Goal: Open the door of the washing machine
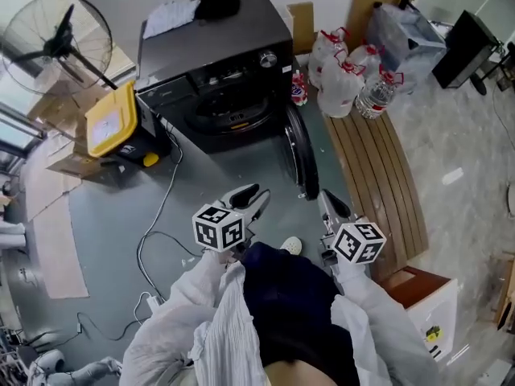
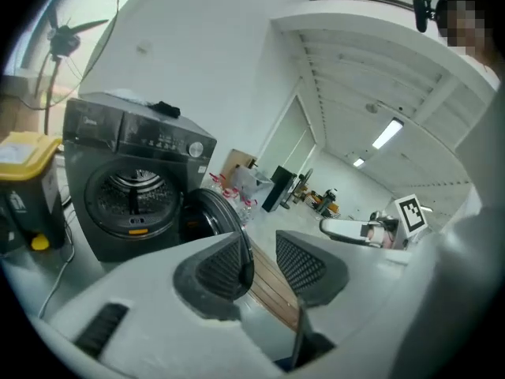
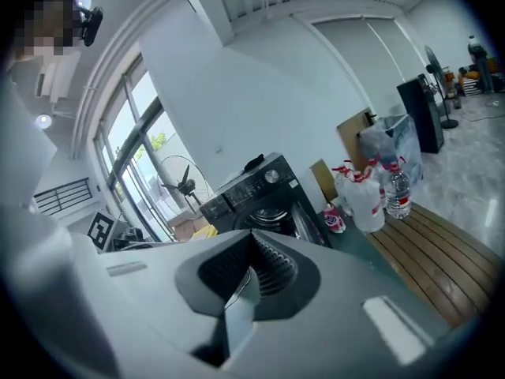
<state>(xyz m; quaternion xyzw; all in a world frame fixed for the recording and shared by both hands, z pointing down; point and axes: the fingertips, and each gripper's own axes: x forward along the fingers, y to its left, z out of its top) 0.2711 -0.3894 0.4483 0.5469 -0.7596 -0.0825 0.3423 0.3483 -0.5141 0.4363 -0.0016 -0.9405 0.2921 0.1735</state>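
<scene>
A dark grey washing machine stands ahead, its round door swung wide open to the right and the drum exposed. Both grippers are raised well short of it and touch nothing. My left gripper is open, with a clear gap between its ribbed pads and nothing in it. In the left gripper view this gripper faces the machine and its open door. My right gripper is shut and empty. Its pads meet in the right gripper view, with the machine beyond.
A yellow-lidded bin and a standing fan are left of the machine. Bags and water bottles sit at its right, by a slatted wooden platform. Cables trail over the floor. Dark and white cloths lie on the machine's top.
</scene>
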